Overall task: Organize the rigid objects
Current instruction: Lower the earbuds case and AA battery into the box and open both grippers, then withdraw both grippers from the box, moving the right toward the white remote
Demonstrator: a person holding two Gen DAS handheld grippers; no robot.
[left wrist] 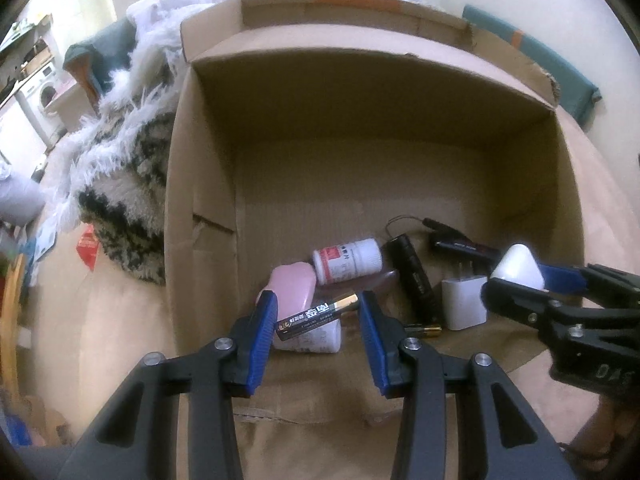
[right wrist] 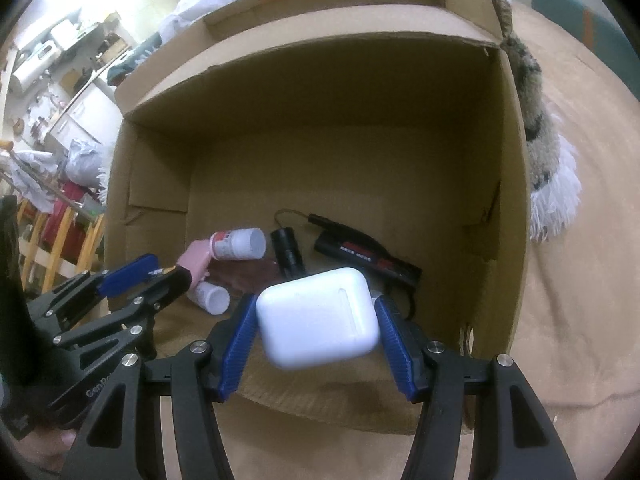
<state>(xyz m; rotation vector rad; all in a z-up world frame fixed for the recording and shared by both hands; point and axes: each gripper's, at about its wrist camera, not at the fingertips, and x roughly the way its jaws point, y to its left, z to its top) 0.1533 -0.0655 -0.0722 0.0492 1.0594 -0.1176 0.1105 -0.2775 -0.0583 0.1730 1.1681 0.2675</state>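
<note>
An open cardboard box (left wrist: 208,184) (right wrist: 516,184) holds several items. My left gripper (left wrist: 318,312) is open over the box's near edge; a black and gold battery (left wrist: 316,312) lies tilted between its blue fingers, touching only the left one. My right gripper (right wrist: 316,322) has a white earbud case (right wrist: 318,316) between its blue fingers, over the box's near side; the case looks blurred and the right finger stands slightly off it. It also shows in the left wrist view (left wrist: 518,266). The left gripper shows at the left of the right wrist view (right wrist: 160,270).
In the box lie a white pill bottle (left wrist: 347,260), a pink case (left wrist: 294,288), a black flashlight (left wrist: 416,280), a white charger (left wrist: 464,302), a black and red tool (right wrist: 366,256), a second battery (left wrist: 424,330). A shaggy rug (left wrist: 120,184) lies left of it.
</note>
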